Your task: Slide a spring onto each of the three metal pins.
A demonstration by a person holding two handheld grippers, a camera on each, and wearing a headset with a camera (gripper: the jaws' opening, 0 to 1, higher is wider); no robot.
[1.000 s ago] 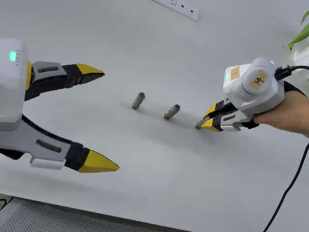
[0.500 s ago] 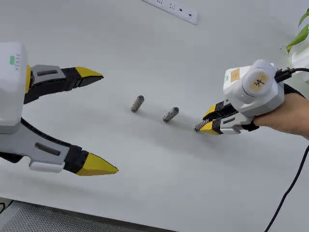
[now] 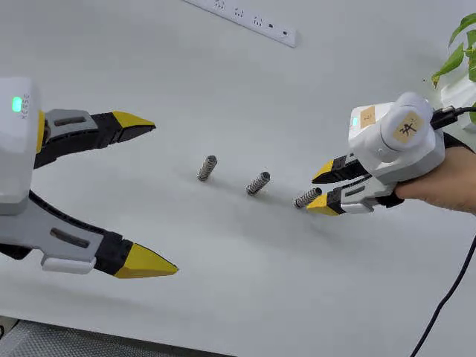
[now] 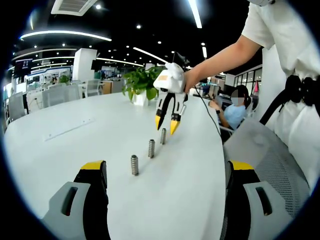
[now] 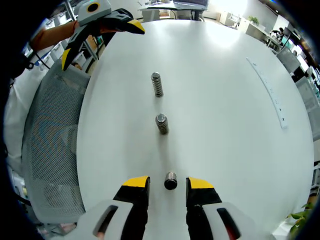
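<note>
The last spring (image 5: 170, 182) looks seated between the parted tips of the right gripper (image 3: 316, 193) (left gripper (image 3: 163, 195) spread wide); next, retreat without nudging it.

My right gripper (image 5: 168, 185) has its jaws parted either side of the nearest spring (image 5: 171, 180), clear of it. Beyond that spring stand the middle spring (image 5: 161, 123) and the far spring (image 5: 157, 84), in line.

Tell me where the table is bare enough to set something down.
Bare table between the spring row and the near edge, and between the row and the power strip. Crowded at the right gripper, around the end spring.
</note>
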